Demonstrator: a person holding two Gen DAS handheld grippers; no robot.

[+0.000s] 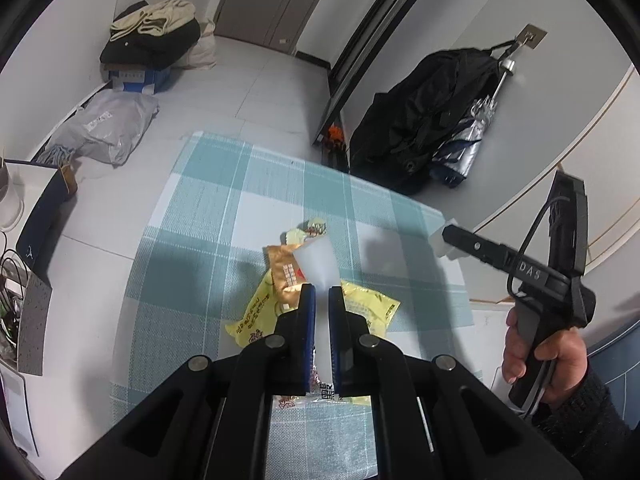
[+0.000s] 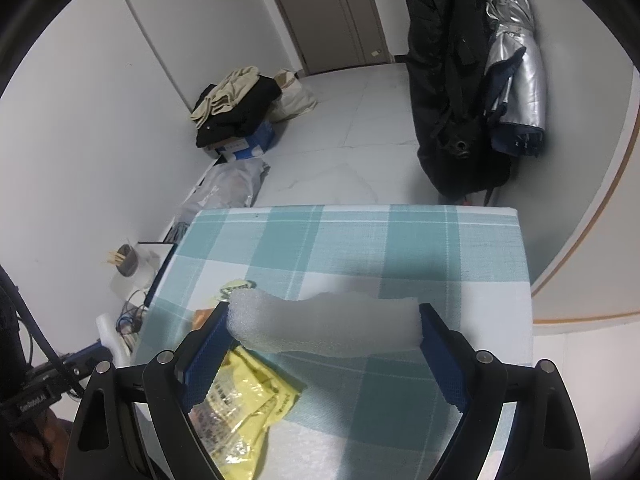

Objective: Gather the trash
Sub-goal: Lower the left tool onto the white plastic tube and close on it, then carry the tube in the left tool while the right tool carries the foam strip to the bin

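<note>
The left tongs (image 1: 322,292) are pinched together on a thin strip of white foam (image 1: 316,258), holding it above the wrappers lying on the checked counter (image 1: 224,216): a yellow wrapper (image 1: 256,312) and a brown one (image 1: 282,270) lying on top of it. The right tongs (image 2: 324,320), gripped by a hand (image 1: 548,360), stand wide with a long piece of white foam (image 2: 320,326) spanning the gap, each end touching a blue pad. A dark coat (image 1: 424,120) hangs on the wall beyond the counter.
</note>
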